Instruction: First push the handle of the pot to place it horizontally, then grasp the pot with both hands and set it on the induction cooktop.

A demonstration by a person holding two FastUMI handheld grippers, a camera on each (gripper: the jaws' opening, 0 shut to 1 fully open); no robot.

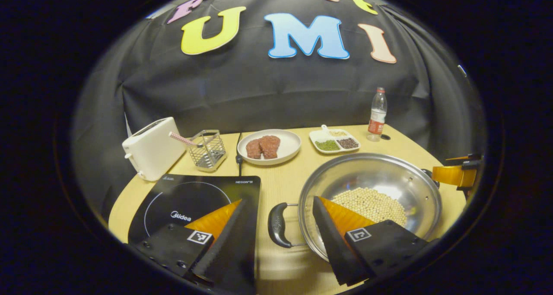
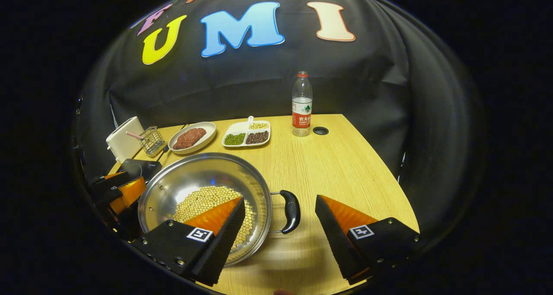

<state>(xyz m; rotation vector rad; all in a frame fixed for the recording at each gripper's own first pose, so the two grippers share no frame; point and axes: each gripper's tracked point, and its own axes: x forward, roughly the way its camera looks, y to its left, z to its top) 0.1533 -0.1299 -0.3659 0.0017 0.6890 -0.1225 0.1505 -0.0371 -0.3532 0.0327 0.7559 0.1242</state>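
The cooktop bore the word "Midea" in white inside its ring, with smaller lettering at its far right corner that I could not read surely. The bottle carried a red and white label.

The pot sat on the tabletop just right of the cooktop, not on it, holding a heap of pale beans. Its two black handles lay level, one pointing toward the cooktop, the other toward the open side of the tabletop.

The left tool was spread wide, one finger over the cooktop's near corner, the other over the pot's near rim, the handle between them and untouched. The right tool was likewise wide, one finger over the beans, the other over bare wood, the other handle between them.

Along the far edge stood a toaster, a wire basket with a straw, a plate of meat, and a divided dish of beans. A cord ran from the cooktop toward the plate. Right of the pot the wood lay open up to the bottle and a small hole.
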